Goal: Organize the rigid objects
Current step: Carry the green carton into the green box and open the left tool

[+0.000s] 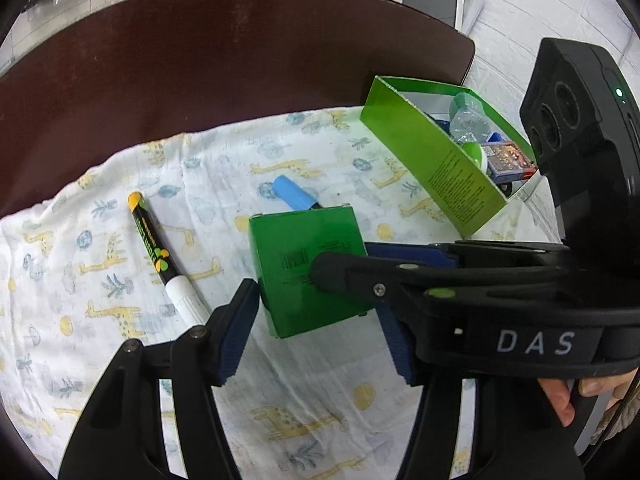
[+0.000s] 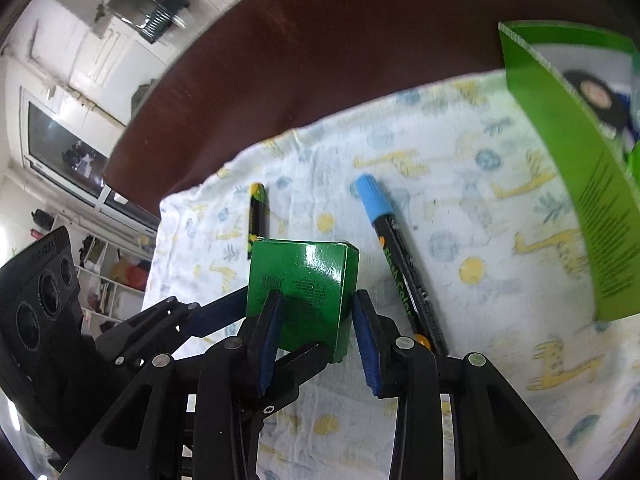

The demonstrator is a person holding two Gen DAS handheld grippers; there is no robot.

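A small dark green box is held above the giraffe-print cloth. My right gripper is shut on the small green box, its blue pads on both sides. My left gripper straddles the same box with its pads wider than the box, the left pad touching an edge; it looks open. A black marker with a yellow end lies left of the box, also in the right wrist view. A blue-capped marker lies right of it, partly hidden behind the box in the left wrist view.
A large open light-green box at the right holds a crumpled bottle, a card pack and other items; its wall fills the right wrist view's right side. The dark brown tabletop lies beyond the cloth.
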